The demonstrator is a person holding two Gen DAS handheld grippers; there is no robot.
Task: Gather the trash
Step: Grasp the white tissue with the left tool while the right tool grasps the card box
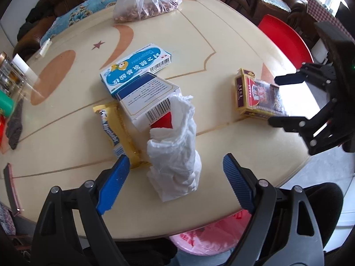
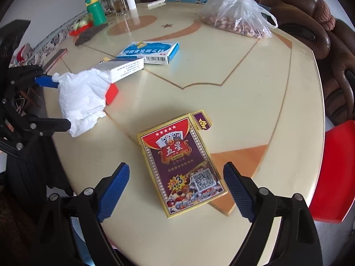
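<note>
The crumpled tissue [image 1: 175, 150] lay near the desk [image 1: 221, 44] edge between the released left tongs [image 1: 176, 168]; soft and light, it should pinch anywhere. The right tongs [image 2: 176, 175], also released, straddled the stiff card box [image 2: 184, 166], best taken by its long sides
</note>
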